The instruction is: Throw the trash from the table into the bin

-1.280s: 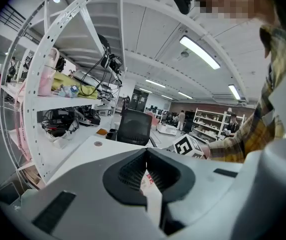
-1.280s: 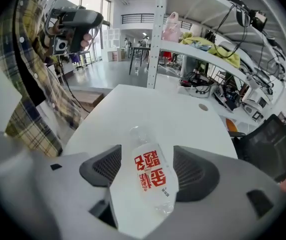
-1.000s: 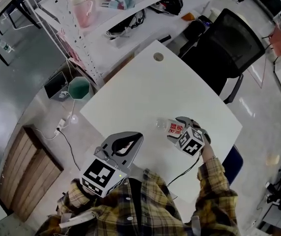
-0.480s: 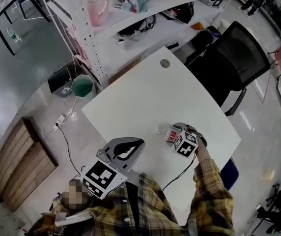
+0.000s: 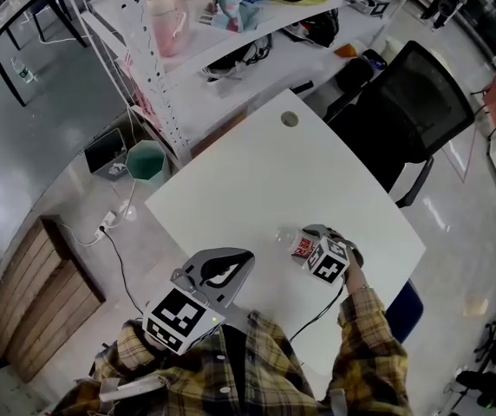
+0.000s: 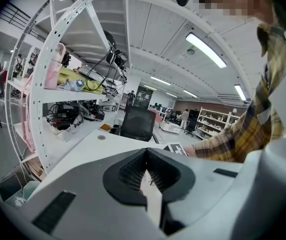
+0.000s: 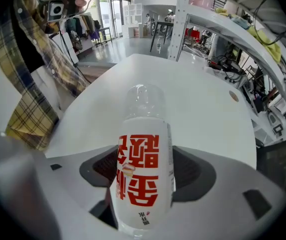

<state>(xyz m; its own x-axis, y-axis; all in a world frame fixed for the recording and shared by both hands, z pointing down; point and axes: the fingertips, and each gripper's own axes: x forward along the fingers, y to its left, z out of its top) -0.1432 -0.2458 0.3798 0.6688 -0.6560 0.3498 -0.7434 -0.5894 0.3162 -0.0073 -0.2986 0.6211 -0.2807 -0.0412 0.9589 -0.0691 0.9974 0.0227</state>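
Since a second ago the right gripper [image 5: 310, 239] has sunk onto the plastic bottle [image 5: 298, 244], which lies in the same spot on its side near the front right edge of the white table [image 5: 257, 172].

In the right gripper view the bottle's white label with red characters fills the gap between the jaws. Its long axis runs straight away from the camera, clear neck pointing toward the table's middle. The jaws straddle it across its width and are closing. The pads stand close on either side of the label, which shows no squeeze yet.

The left gripper [image 5: 246, 255] hovers over the table's near edge, tips pressed together on nothing.

The teal bin [image 5: 148, 161] stands on the floor off the table's left side, well apart from the bottle, so the carry probably goes left across the tabletop.
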